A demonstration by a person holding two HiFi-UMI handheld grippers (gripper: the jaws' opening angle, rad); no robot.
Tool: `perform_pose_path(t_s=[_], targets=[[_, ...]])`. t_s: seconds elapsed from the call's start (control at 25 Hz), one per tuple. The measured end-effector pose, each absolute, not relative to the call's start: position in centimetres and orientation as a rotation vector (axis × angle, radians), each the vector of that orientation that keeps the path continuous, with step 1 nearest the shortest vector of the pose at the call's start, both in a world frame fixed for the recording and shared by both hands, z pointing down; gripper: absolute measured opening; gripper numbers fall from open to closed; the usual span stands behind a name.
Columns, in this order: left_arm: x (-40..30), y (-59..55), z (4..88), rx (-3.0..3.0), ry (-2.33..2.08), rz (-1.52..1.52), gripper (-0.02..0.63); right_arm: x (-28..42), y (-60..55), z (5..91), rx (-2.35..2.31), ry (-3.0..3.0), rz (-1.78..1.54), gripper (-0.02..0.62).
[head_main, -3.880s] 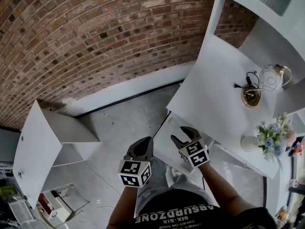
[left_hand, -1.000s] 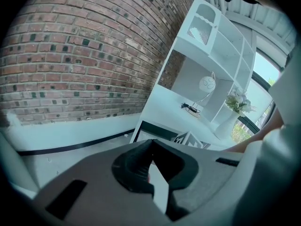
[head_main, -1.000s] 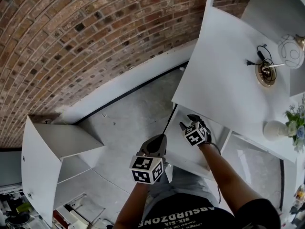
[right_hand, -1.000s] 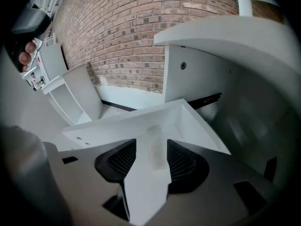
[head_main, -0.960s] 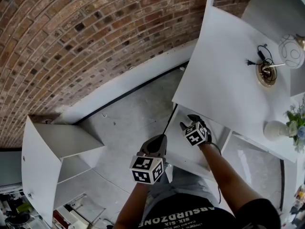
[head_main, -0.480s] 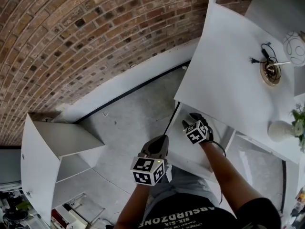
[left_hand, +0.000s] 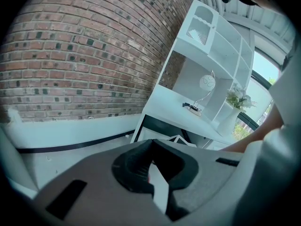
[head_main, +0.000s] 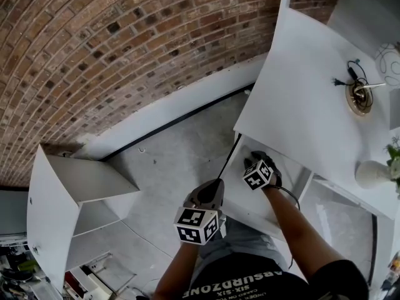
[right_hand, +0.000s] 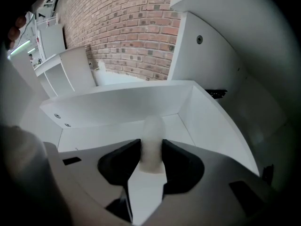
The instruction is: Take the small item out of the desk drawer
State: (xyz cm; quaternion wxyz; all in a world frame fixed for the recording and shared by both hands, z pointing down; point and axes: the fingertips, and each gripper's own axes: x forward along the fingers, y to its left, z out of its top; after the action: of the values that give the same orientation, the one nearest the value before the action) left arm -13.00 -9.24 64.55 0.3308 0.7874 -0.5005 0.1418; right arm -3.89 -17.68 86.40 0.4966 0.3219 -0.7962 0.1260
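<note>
The white desk point(head_main: 306, 105) has its drawer point(head_main: 245, 206) pulled open below the top. My right gripper point(head_main: 254, 157) reaches down into it. In the right gripper view a small white cylinder-shaped item point(right_hand: 152, 140) stands on the drawer floor point(right_hand: 108, 133), between the black pads point(right_hand: 126, 160). The jaws have just been closing and now press on both its sides. In the head view the gripper hides the item. My left gripper point(head_main: 214, 184) hangs outside the drawer, to its left above the floor, shut and empty point(left_hand: 151, 143).
A brass lamp base with a black cord point(head_main: 360, 99) and a white vase point(head_main: 371, 174) stand on the desk top. A white cabinet point(head_main: 62, 192) lies on the concrete floor at the left. A brick wall point(head_main: 125, 42) runs behind.
My right gripper has sunk a little deeper into the drawer. The left gripper has stayed where it was.
</note>
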Motion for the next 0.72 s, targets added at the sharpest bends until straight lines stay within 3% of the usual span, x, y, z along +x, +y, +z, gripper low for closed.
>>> perform_pose_path(t_s=[0.72], targets=[[-13.2,-8.8,63.3,2.029,-1.306,0.38,0.005,-3.6,-16.4,84.1,0.738,-1.929,0.353,0.132]])
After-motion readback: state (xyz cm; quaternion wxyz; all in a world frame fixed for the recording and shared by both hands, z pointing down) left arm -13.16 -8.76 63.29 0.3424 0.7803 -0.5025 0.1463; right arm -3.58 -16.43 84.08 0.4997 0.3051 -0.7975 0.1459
